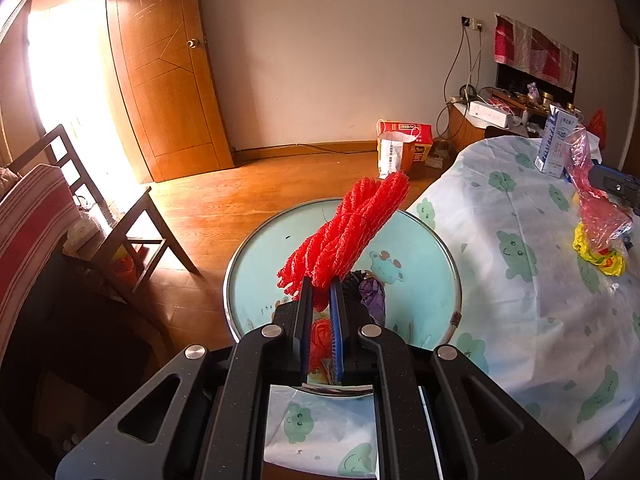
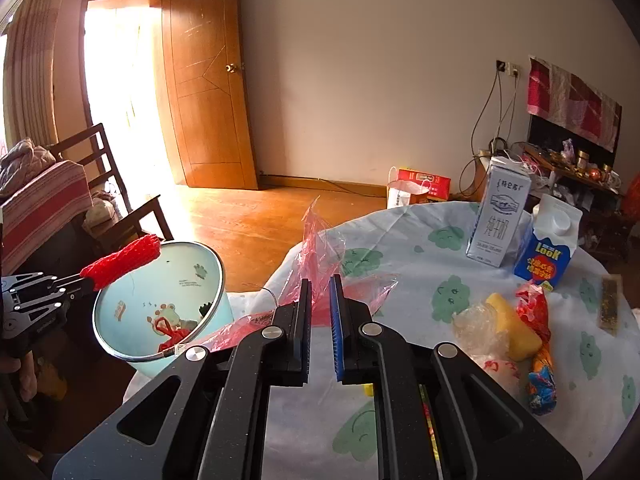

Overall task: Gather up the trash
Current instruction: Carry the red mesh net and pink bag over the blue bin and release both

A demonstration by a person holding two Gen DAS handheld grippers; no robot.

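Both pairs of fingers were closed on trash. The left gripper [image 1: 320, 292] pinched a red foam net [image 1: 348, 228] that stuck up past its tips, held over the open mouth of the pale blue bin [image 1: 448, 256] standing beside the desk [image 1: 500, 208]. The right gripper [image 2: 320, 292] clamped a crumpled sheet of pink plastic film [image 2: 320, 240] over the desk edge near the bin.

By my reading, the step in hand was the drop. Next, the left fingers needed to part so the net fell inside the rim, then the right hand had to carry the film across to the bin.

Only the right view showed what remained on the desk: two cartons [image 2: 500, 216], a yellow sponge [image 2: 512, 328] and wrappers [image 2: 536, 320]. Only the left view looked straight down into the bin at the scraps already there.
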